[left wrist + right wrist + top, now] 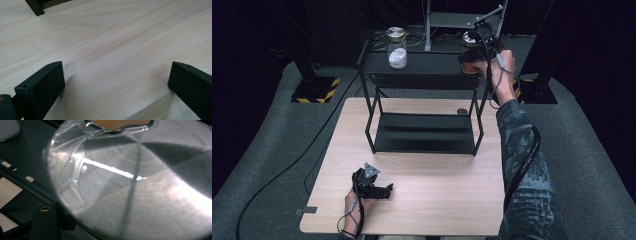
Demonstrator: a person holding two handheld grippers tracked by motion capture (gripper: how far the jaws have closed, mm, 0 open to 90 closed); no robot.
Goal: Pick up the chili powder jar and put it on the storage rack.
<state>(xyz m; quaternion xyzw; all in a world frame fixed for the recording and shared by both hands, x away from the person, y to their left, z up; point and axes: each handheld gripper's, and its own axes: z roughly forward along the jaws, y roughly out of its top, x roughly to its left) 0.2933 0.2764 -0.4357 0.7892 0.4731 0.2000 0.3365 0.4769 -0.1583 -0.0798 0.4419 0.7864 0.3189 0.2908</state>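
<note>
Right gripper at the lidded jar on the rack's top shelf

Low in the high view, our left gripper (373,186) rests idle on the pale wooden table (437,200), jaws spread wide over bare wood. Past the black metal two-tier rack (422,75), at upper right, our right gripper (473,54) meets the clear glass jar with a brushed-metal lid (140,190) holding something orange; we cannot tell whether its jaws are clamped. We should grip squarely below the lid and lift straight, clear of the second, white-filled jar (397,48) at upper left.
</note>
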